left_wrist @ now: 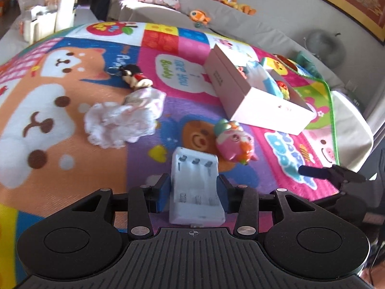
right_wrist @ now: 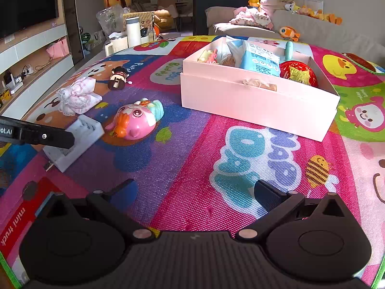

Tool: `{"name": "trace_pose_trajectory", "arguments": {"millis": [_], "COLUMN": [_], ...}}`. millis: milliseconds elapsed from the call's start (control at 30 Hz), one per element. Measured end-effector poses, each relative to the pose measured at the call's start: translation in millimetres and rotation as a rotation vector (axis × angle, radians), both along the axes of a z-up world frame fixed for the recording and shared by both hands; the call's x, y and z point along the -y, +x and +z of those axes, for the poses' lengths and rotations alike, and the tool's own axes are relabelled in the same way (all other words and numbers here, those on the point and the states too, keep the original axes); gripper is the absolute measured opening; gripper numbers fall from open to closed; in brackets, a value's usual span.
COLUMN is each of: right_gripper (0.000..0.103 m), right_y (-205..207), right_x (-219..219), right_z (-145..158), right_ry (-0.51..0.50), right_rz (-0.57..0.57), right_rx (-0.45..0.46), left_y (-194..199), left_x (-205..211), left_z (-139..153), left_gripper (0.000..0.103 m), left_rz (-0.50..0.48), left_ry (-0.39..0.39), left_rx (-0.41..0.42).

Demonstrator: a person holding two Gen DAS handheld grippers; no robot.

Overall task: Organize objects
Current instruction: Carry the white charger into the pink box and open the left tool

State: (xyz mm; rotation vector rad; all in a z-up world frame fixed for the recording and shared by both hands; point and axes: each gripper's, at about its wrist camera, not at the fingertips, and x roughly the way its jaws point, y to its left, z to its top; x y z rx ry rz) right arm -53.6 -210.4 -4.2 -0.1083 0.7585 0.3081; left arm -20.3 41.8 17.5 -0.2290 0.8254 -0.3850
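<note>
My left gripper [left_wrist: 194, 190] is shut on a white battery charger [left_wrist: 195, 183], which rests low on the colourful play mat [left_wrist: 72, 130]; the charger also shows in the right wrist view [right_wrist: 74, 139]. A pink fish toy [left_wrist: 234, 139] lies just beyond it, also in the right wrist view [right_wrist: 134, 120]. A white box [right_wrist: 252, 96] with several items inside stands on the mat; it also shows in the left wrist view [left_wrist: 255, 94]. My right gripper [right_wrist: 195, 187] is open and empty, low over the mat.
A bundle of white-pink cloth [left_wrist: 122, 120] and a small doll keychain [left_wrist: 134, 77] lie on the mat to the left. A sofa [left_wrist: 216, 16] with plush toys is behind. A white bottle [right_wrist: 133, 31] and TV shelf [right_wrist: 36, 60] stand far left.
</note>
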Motion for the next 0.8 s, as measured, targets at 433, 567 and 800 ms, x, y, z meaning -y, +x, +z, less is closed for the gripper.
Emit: {"name": "trace_pose_trajectory", "arguments": {"millis": [433, 567, 800], "right_gripper": [0.103, 0.103, 0.103], "right_y": [0.9, 1.8, 1.5], "right_x": [1.7, 0.8, -0.4], "right_z": [0.4, 0.5, 0.2], "right_ry": [0.008, 0.008, 0.007], "right_rz": [0.001, 0.004, 0.008], "right_rx": [-0.006, -0.014, -0.011], "left_y": [-24.5, -20.4, -17.7], "left_x": [81.4, 76.8, 62.0], "left_z": [-7.1, -7.2, -6.0], "left_gripper": [0.046, 0.052, 0.024], "left_rz": [-0.248, -0.23, -0.155], "left_ry": [0.369, 0.362, 0.316], "left_rx": [0.193, 0.19, 0.166]}}
